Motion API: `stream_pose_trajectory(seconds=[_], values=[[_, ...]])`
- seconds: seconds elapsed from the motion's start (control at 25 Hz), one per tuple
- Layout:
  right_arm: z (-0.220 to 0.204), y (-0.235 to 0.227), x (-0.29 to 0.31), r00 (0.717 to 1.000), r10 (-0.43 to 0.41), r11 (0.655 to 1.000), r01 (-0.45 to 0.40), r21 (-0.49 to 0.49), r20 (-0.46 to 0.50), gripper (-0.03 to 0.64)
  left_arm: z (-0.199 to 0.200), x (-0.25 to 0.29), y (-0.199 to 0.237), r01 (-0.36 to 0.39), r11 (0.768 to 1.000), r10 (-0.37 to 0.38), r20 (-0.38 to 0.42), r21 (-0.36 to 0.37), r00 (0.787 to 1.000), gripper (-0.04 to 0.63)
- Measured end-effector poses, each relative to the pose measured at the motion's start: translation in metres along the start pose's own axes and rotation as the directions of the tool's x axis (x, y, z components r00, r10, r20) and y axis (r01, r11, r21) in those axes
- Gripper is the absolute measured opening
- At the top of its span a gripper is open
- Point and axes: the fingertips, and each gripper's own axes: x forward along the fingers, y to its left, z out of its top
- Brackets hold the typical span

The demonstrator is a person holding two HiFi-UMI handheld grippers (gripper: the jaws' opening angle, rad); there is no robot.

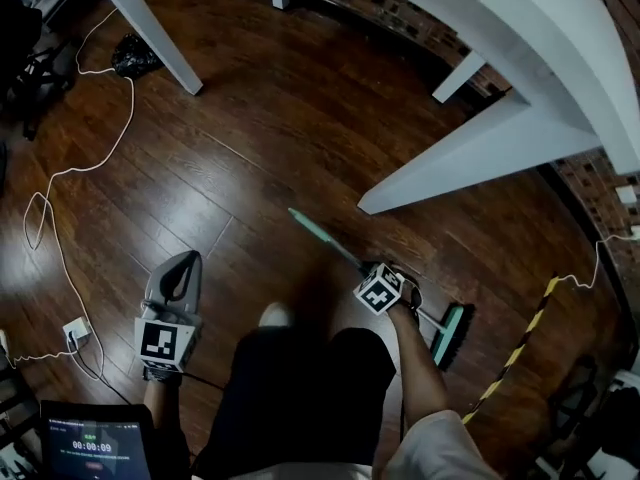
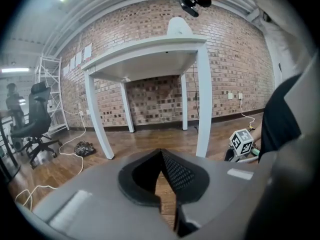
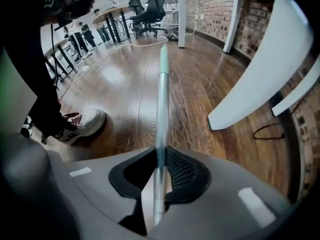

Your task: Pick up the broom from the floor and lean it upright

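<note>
The broom has a pale teal handle (image 1: 325, 238) and a teal head (image 1: 449, 334) low by the floor at the right. My right gripper (image 1: 392, 280) points steeply down and is shut on the handle, nearer the head than the free tip. In the right gripper view the handle (image 3: 162, 99) runs straight out between the pads of the right gripper (image 3: 161, 151), which press on it from both sides. My left gripper (image 1: 175, 283) hovers apart at the left. The tips of the left gripper (image 2: 160, 153) meet with nothing between them.
A white table's slanted legs (image 1: 440, 168) stand just beyond the broom, with a brick wall behind. A white cable (image 1: 95, 158) loops over the wooden floor at the left. A yellow-black striped cord (image 1: 520, 348) lies right of the broom head. My shoe (image 3: 82, 124) stands left of the handle.
</note>
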Motion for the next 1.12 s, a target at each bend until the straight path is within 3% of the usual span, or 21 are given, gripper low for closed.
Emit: stream_pose_trajectory(seconds=[0.12,0.28,0.52,0.76,1.12], values=[[-0.012,0.008,-0.072,1.0,-0.023,1.0,0.023,0.011,0.02,0.084,0.058,-0.025,-0.005,0.017,1.0,-0.017,0.018,0.018,1.0,0.002],[-0.028,0.017,-0.166,0.993,-0.101,0.992,0.095,0.084,0.063,0.085,0.16,-0.04,-0.017,0.123,0.989,-0.125,0.018,0.087,0.992,0.002],[-0.062,0.007,-0.268,0.973,-0.208,0.968,0.19,0.166,0.099,0.087,0.271,-0.059,-0.07,0.223,0.969,-0.222,-0.017,0.109,0.975,0.002],[-0.073,0.008,-0.333,0.965,-0.244,0.94,0.211,0.268,0.095,0.091,0.332,-0.075,-0.109,0.322,0.94,-0.32,-0.034,0.113,0.947,0.002],[-0.079,0.0,-0.378,0.946,-0.313,0.889,0.26,0.378,0.085,0.091,0.373,-0.09,-0.126,0.396,0.912,-0.392,-0.054,0.109,0.918,0.002]])
